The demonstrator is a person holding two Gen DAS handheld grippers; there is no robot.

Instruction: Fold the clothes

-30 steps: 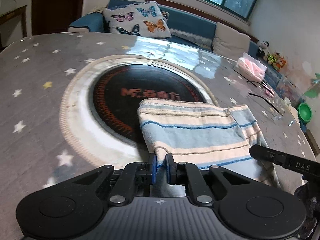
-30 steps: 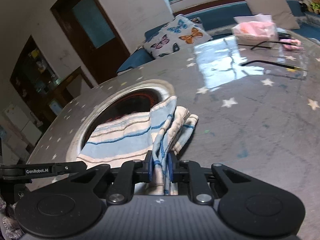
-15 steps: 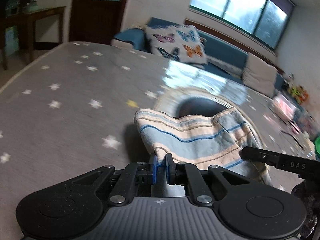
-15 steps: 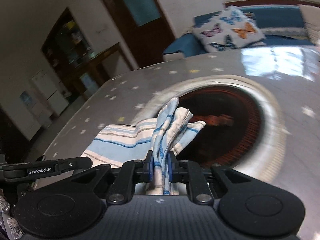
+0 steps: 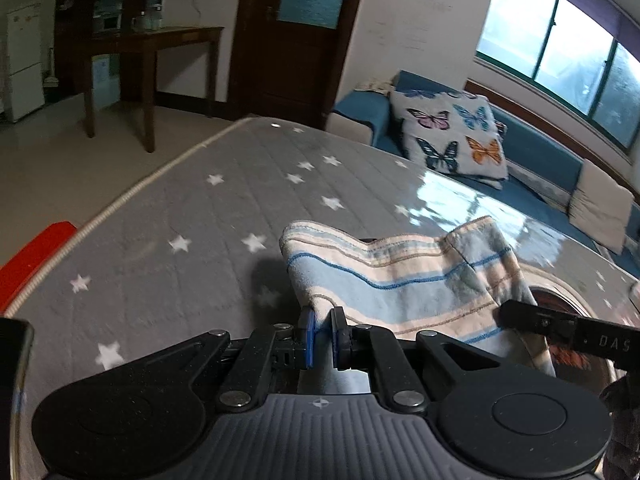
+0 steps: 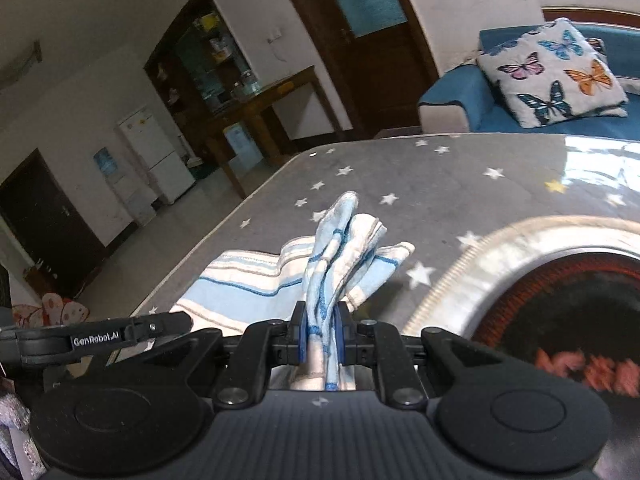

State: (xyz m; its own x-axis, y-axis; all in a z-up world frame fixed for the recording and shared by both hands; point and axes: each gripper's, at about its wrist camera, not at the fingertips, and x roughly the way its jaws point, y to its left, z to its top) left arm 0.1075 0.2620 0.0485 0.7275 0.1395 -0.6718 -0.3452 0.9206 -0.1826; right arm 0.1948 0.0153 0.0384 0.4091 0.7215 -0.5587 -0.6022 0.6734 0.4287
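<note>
The left gripper [image 5: 323,334] has its blue pads [image 5: 307,336] pinched tight on an edge of the striped towel [image 5: 400,280]. From that grip the cloth runs forward and off toward two o'clock, held up off the table [image 5: 224,216] with a sagging top edge and a dark shadow under it at about eleven o'clock from the claw. The towel is pale blue and cream with thin darker blue lines. The black arm of the other tool crosses the frame at three o'clock, touching the cloth's far lower edge.

The right gripper [image 6: 320,338] is likewise clamped narrow on the towel [image 6: 340,248], with a bunched bundle of folds squeezed between its blue pads [image 6: 302,338]. That bundle stands up straight ahead at twelve o'clock, fanning into several layers, while a flatter stretch of the same cloth spreads away toward nine and ten o'clock, toward the other tool's arm marked with white lettering.

The grey star-printed table cover [image 6: 460,176] lies under everything. A round dark inset with a pale ring [image 6: 560,288] sits at three o'clock in the right view, just beside the towel's right-hand corner but not under it. Beyond the table, a butterfly cushion [image 6: 556,76] rests on a blue sofa [image 6: 456,104] at one o'clock, and a wooden side table [image 5: 152,40] stands at eleven o'clock in the left view.
</note>
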